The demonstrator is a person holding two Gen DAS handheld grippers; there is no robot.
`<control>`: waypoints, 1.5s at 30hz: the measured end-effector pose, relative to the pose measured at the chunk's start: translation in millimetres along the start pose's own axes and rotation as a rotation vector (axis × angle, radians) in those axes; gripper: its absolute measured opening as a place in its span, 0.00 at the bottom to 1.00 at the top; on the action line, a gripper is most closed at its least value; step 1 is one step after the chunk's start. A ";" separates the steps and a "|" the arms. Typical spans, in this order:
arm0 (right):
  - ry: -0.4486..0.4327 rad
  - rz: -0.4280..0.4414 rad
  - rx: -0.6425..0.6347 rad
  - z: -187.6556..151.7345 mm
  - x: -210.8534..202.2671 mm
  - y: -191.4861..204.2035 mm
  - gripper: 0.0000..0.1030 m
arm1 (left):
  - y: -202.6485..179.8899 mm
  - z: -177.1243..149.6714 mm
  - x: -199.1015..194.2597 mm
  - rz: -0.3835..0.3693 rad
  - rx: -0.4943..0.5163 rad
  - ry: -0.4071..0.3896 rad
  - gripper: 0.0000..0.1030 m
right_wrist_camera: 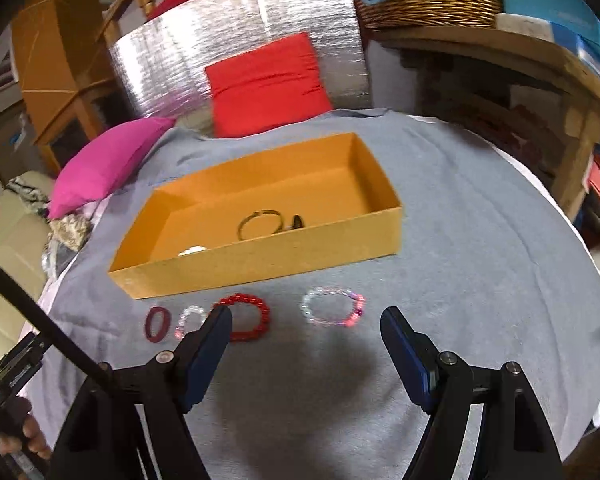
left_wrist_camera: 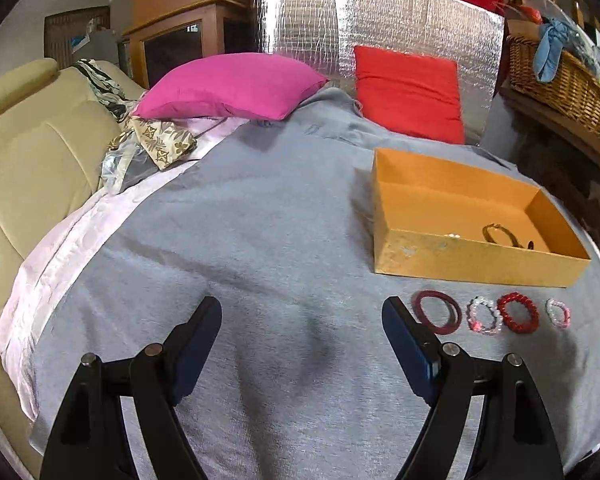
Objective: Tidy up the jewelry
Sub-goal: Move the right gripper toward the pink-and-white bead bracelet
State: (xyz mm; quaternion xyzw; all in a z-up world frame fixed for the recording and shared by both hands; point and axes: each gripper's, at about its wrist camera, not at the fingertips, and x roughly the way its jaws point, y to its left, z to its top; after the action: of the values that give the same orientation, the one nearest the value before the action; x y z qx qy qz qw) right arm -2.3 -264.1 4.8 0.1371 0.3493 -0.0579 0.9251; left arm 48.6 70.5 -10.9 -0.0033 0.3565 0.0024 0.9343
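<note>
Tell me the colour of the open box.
Orange-yellow cardboard box, seen best from the right wrist view.

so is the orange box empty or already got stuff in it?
Not empty. The orange box is open-topped and holds a dark bracelet and a small white piece near its front wall; four bracelets lie outside.

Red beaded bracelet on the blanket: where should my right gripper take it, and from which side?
Probably from above, pinching one span of beads on the near arc of the red beaded bracelet. It lies flat on the grey blanket, so a side approach offers no edge. The right gripper is open; keep clear of the pale beaded bracelet beside it.
</note>
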 end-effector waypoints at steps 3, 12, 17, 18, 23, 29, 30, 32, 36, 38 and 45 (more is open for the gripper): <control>0.020 0.038 -0.009 0.6 4.9 -3.8 0.77 | -2.2 -1.5 3.8 0.015 0.010 0.016 0.80; 0.053 0.166 0.016 17.4 26.0 -38.7 0.77 | -22.6 -4.4 16.4 0.028 0.101 0.049 0.80; 0.073 0.238 0.025 23.5 39.0 -51.8 0.77 | -43.7 -3.4 26.3 -0.048 0.176 0.080 0.80; 0.073 0.255 0.032 23.4 41.2 -55.4 0.77 | -48.2 -3.0 26.4 -0.072 0.187 0.082 0.80; 0.118 0.289 0.081 21.0 52.3 -68.5 0.77 | -72.5 -2.4 31.8 -0.181 0.235 0.093 0.80; 0.128 0.300 0.136 29.9 59.5 -81.9 0.72 | -99.3 1.1 57.1 -0.223 0.275 0.152 0.80; 0.130 0.301 0.145 31.6 61.4 -86.0 0.69 | -100.8 2.0 61.2 -0.223 0.272 0.161 0.80; 0.144 0.291 0.153 33.2 66.2 -92.2 0.59 | -102.9 3.5 69.7 -0.234 0.261 0.188 0.80; 0.213 0.290 0.190 30.0 83.7 -97.2 0.50 | -103.1 1.3 78.8 -0.260 0.238 0.232 0.80; 0.237 0.274 0.171 28.2 89.9 -91.8 0.44 | -102.6 -0.2 79.4 -0.252 0.255 0.232 0.80; 0.266 0.131 0.029 16.2 106.1 -62.7 0.37 | -92.2 -8.4 83.4 -0.249 0.253 0.260 0.80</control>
State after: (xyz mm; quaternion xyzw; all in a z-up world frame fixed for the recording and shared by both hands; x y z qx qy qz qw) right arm 74.7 -329.9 -67.1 0.1794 0.4582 0.0161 0.8704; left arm 105.8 -21.6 -72.3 0.0696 0.4684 -0.1585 0.8664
